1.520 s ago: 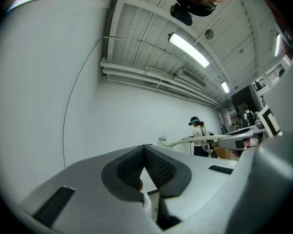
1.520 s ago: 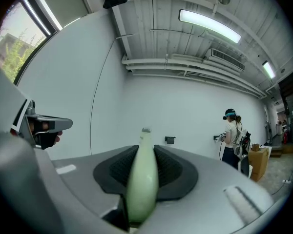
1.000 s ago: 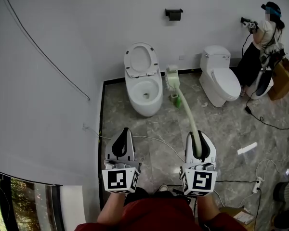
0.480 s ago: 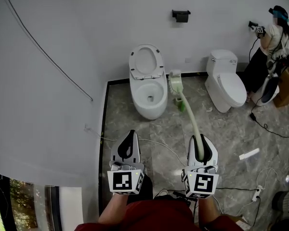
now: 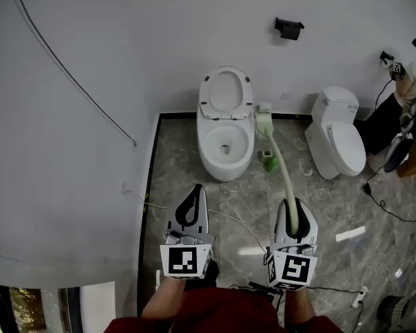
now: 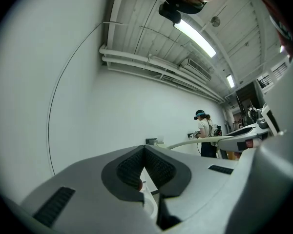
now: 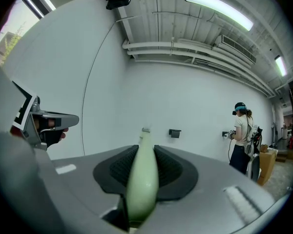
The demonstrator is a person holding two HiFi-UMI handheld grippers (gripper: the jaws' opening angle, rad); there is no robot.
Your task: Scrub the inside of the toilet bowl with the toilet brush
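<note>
An open white toilet (image 5: pixel 225 144) stands against the wall with its lid up and the bowl showing. My right gripper (image 5: pixel 292 205) is shut on the handle of the pale green toilet brush (image 5: pixel 279 164). The brush head (image 5: pixel 264 122) sits out ahead, just right of the bowl and outside it. In the right gripper view the handle (image 7: pixel 142 179) runs straight out between the pads of my right gripper (image 7: pixel 145 152). My left gripper (image 5: pixel 193 191) is shut and holds nothing; its pads meet in the left gripper view, where my left gripper (image 6: pixel 144 148) faces the wall.
A small green brush holder (image 5: pixel 270 163) stands on the marble floor right of the toilet. A second toilet (image 5: pixel 343 144) with its lid down is further right. A person (image 5: pixel 410 82) works at the far right wall. Cables (image 5: pixel 395 210) lie on the floor; a black paper holder (image 5: pixel 289 28) hangs on the wall.
The open toilet has drifted right and lower in the head view and looks nearer. Both grippers keep their poses, and the brush stays in the right one.
</note>
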